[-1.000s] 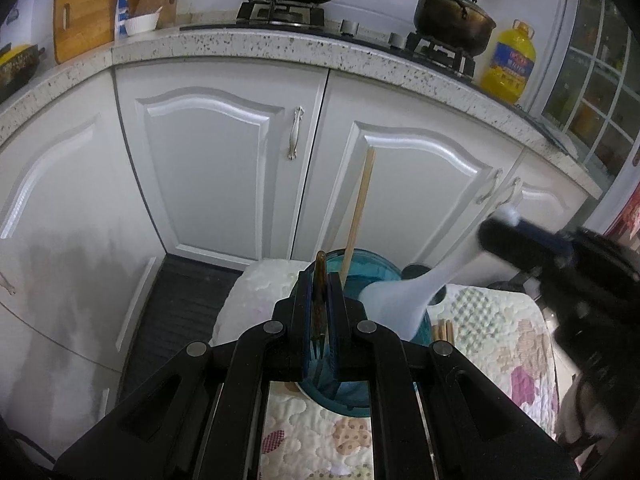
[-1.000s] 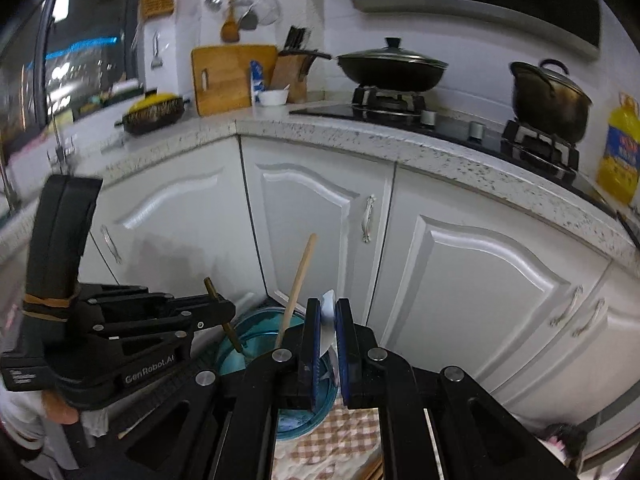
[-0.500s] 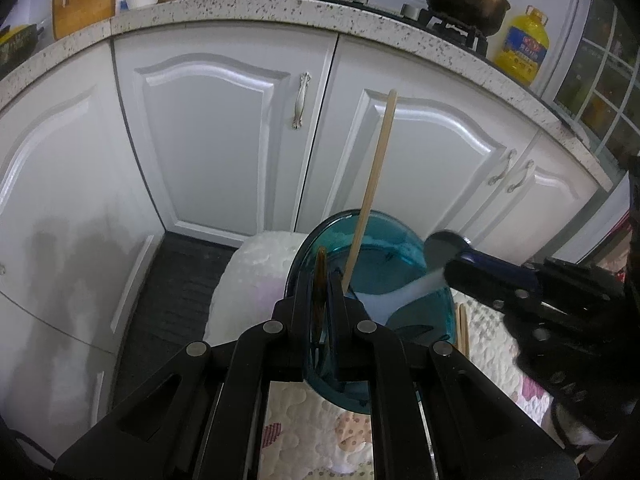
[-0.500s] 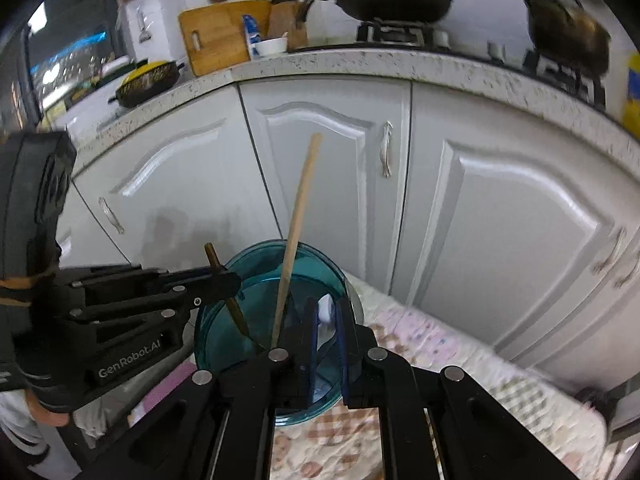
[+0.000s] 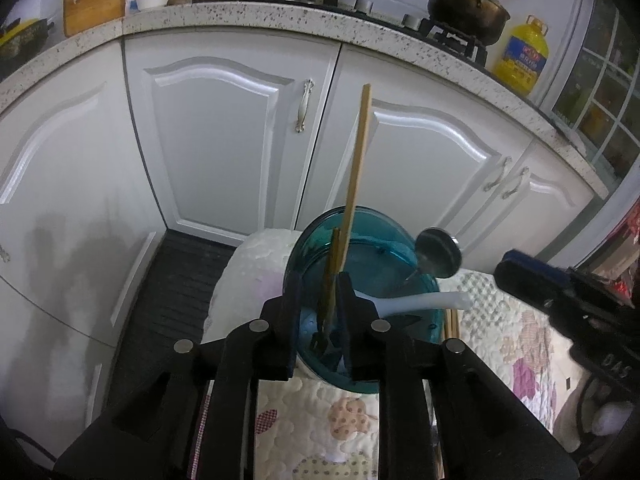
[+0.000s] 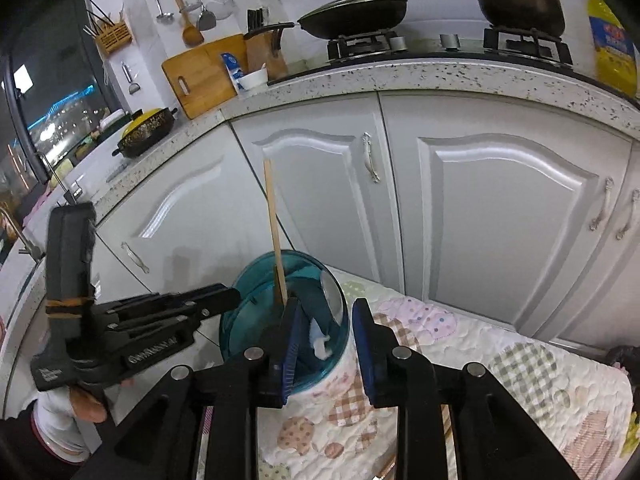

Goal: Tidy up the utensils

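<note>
While the left gripper point(image 5: 318, 312) is hanging over the teal container point(image 5: 416, 292), its jaws are opening around a brown-handled utensil point(image 5: 331, 276) standing inside, beside a tall wooden stick point(image 5: 356, 176). A white spoon point(image 5: 420, 302) is lying across the rim, and a metal ladle point(image 5: 438, 250) is leaning there too. From the right wrist, the right gripper point(image 6: 326, 344) is opening, nothing pinched, the spoon's white end point(image 6: 320, 342) sitting in the container point(image 6: 248, 300) on the quilted cloth point(image 6: 500, 360).
</note>
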Demonstrator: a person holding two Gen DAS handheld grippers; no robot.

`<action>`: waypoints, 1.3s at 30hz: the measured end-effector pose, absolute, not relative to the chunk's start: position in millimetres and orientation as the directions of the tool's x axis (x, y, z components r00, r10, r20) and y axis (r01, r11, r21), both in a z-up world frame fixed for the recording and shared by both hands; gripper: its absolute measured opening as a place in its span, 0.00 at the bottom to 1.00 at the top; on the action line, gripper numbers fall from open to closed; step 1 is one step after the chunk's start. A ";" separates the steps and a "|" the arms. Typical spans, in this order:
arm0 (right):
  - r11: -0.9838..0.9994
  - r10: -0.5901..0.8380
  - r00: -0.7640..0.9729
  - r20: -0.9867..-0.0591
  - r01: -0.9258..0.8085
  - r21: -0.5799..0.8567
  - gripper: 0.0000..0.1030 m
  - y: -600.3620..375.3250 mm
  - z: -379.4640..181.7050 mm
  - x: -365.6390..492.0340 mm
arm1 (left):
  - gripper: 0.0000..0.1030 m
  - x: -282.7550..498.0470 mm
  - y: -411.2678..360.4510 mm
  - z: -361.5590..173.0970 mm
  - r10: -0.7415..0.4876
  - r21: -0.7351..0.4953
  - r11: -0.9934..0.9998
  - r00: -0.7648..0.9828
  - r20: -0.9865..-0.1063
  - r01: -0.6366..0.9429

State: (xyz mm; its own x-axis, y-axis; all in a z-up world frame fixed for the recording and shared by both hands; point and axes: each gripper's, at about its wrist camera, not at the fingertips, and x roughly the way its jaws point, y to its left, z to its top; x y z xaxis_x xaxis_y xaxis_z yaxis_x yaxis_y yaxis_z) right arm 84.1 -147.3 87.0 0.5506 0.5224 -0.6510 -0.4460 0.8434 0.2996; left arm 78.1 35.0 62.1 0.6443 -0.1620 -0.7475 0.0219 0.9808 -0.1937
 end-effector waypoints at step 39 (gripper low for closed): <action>0.902 0.421 0.593 -0.687 -0.353 0.248 0.40 -164.6 78.4 16.8 | 0.43 -4.1 -9.0 74.1 -0.066 -0.074 0.997 0.730 -0.680 0.020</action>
